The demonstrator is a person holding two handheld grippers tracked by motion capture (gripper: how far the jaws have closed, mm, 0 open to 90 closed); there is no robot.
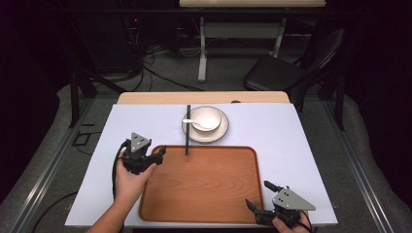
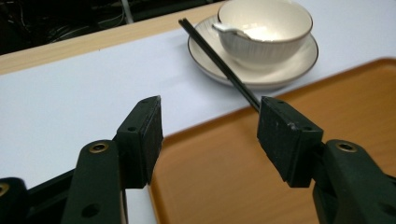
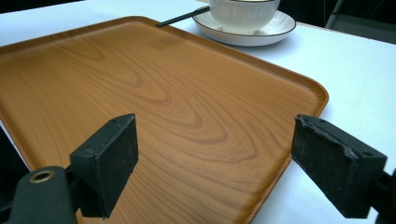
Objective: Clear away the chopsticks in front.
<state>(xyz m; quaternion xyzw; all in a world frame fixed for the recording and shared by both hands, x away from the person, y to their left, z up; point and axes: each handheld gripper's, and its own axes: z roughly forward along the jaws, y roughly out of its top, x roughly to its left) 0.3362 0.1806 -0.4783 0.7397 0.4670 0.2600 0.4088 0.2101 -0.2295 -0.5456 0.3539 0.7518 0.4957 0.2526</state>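
A wooden tray [image 1: 199, 194] lies on the white table cover [image 1: 272, 131]. Behind it a white bowl [image 1: 206, 117] with a white spoon [image 1: 194, 121] stands on a saucer [image 1: 221, 131]. Black chopsticks [image 1: 188, 128] lie beside the saucer's left side, their near end on the tray's far rim. My left gripper [image 1: 159, 155] hovers at the tray's far left corner, open, with nothing between its pads; it faces the bowl [image 2: 264, 28] and the chopsticks [image 2: 219, 60]. My right gripper [image 1: 258, 194] is open over the tray's near right corner [image 3: 308, 93], holding nothing.
A dark chair [image 1: 286, 73] stands beyond the table at the back right. A second table's leg [image 1: 202, 53] and cables [image 1: 145, 68] lie on the floor behind. The wooden tabletop edge [image 1: 204, 98] shows past the cover.
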